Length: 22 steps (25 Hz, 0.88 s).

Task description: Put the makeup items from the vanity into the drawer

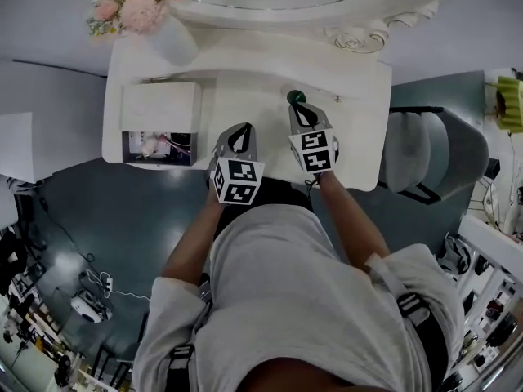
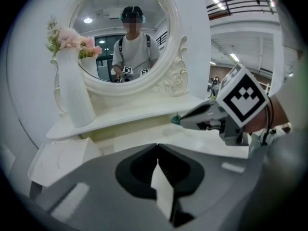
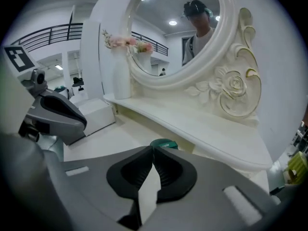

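Note:
My right gripper (image 1: 297,107) is shut on a small dark green makeup item (image 1: 295,97), held just above the white vanity top (image 1: 359,121). In the right gripper view the green item (image 3: 164,144) pokes out past the closed jaws of that gripper (image 3: 153,151). The left gripper view shows it as a green tip (image 2: 176,120) at the end of the right gripper. My left gripper (image 1: 239,135) hangs over the vanity's front, shut with nothing in it (image 2: 157,149). An open drawer (image 1: 131,148) at the vanity's left front holds several small items.
A white box (image 1: 161,107) sits on the vanity above the drawer. A white vase of pink flowers (image 1: 167,37) stands at the back left beside the round mirror (image 2: 122,32). A raised shelf (image 3: 207,129) runs under the mirror. A grey chair (image 1: 433,149) stands to the right.

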Each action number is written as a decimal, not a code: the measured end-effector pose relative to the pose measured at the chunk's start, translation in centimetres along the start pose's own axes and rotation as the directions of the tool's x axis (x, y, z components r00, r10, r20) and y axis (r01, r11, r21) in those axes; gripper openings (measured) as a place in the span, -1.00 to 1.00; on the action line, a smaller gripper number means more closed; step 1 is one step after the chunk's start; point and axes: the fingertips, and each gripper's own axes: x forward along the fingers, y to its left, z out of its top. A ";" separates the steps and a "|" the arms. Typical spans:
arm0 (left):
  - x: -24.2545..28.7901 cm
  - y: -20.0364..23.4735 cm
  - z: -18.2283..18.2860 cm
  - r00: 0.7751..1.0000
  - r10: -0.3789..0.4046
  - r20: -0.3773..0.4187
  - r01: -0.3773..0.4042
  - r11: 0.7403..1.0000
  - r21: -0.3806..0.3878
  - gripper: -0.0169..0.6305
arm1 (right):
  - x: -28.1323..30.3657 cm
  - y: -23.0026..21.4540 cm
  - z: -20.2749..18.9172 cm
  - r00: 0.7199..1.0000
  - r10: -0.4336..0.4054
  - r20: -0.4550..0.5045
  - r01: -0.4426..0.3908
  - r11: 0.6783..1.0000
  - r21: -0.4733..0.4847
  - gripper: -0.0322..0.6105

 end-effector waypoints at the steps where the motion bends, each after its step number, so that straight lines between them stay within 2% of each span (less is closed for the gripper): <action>1: -0.2 0.4 0.1 1.000 0.009 0.006 -0.009 1.000 -0.006 -0.94 | 0.1 0.8 0.7 1.000 0.022 0.011 -0.022 1.000 -0.007 -0.85; 9: -2.7 4.8 -1.2 0.996 0.087 0.017 -0.086 0.995 -0.057 -0.94 | 0.8 8.5 5.5 0.974 0.222 0.053 -0.216 0.971 -0.098 -0.85; 16: -5.7 8.6 -2.5 0.989 0.147 0.022 -0.144 0.984 -0.101 -0.94 | 1.0 14.9 8.7 0.932 0.358 0.053 -0.343 0.921 -0.187 -0.85; 22: -8.4 11.3 -5.4 0.977 0.213 -0.006 -0.211 0.966 -0.147 -0.94 | 1.5 20.4 9.4 0.889 0.456 0.028 -0.436 0.865 -0.249 -0.85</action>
